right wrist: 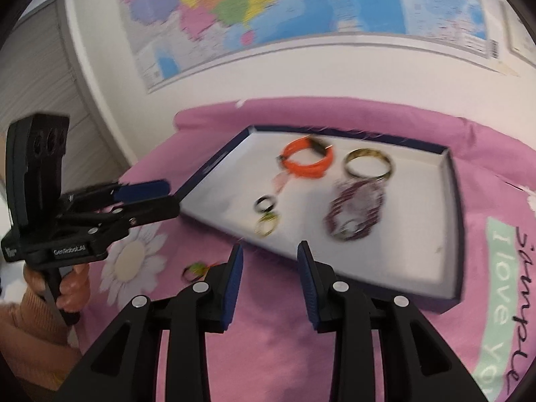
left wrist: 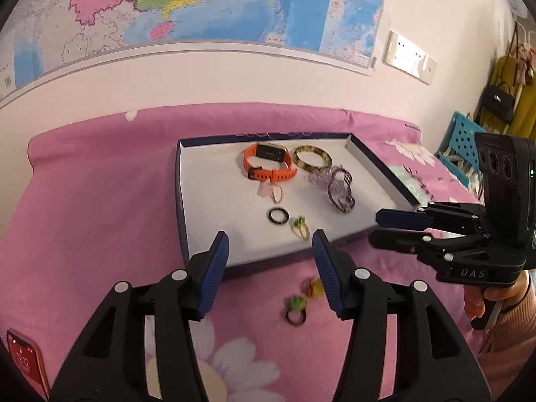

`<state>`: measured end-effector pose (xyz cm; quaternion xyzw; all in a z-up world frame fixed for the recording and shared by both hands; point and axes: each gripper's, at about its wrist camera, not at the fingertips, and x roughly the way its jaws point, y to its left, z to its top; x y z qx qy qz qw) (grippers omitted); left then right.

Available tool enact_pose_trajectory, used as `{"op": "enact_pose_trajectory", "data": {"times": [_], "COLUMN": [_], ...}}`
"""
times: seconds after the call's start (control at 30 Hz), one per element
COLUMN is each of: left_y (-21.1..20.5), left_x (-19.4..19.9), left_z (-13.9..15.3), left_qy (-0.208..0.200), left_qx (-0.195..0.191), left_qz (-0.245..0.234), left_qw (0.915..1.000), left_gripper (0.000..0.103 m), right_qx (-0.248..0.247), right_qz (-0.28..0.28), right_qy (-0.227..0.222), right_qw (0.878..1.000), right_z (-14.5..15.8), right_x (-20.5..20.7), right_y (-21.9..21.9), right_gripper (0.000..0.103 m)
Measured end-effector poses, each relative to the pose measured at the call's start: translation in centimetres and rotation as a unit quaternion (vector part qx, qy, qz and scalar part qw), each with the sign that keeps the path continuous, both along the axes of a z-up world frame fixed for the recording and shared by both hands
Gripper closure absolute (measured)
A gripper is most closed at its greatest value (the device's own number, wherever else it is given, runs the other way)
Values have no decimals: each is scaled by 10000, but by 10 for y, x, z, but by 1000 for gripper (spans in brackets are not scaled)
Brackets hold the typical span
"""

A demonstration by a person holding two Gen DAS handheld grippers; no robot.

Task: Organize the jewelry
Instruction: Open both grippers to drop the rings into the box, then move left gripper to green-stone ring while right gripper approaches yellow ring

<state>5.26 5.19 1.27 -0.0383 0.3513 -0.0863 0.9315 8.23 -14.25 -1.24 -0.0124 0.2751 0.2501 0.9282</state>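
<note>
Left wrist cam sits behind the left gripper [left wrist: 270, 251], looks forward and down over the pink bedspread [left wrist: 100, 217] at the near-left corner of the tray [left wrist: 182, 201], wall map [left wrist: 201, 3] behind. Close range, fingers fill the bottom of frame. Right wrist cam sits behind the right gripper [right wrist: 270, 263], same forward-down tilt, aimed at the tray's near edge from further right; picture is blurred. Each cam catches the other gripper side-on: the right one at the left view's right edge, the left one at the right view's left edge. Shared: tray, its contents, bedspread, map, green ring [left wrist: 296, 310] lying outside the tray.
</note>
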Motion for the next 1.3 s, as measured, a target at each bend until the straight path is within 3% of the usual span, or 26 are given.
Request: {"op": "enact_pose_trajectory", "data": {"times": [0.37,0.8,0.93,1.3], "left_y": [4,-3,-5,-25], "left_x": [-22,-23,-21,-16], "left_z": [-23,-38,-42,-46], "left_qy": [245,462,540,614], "left_qx": [171,378,419,512], "left_qz": [7,-203,-221,-540], "left_qw": [9996,9980,9974,9953], "left_gripper": [51,51,51,58], "right_qx": [-490,-623,-723,-471], "right_qz": [389,331,284,75], "right_qy": [283,339,304,309], "right_qw": [9976,9969,9965,9984], "right_z": [-25,-29,-30,-29], "right_x": [5,9,10,3], "right_y": [49,55,57,30], "right_gripper": [72,72,85,86]}}
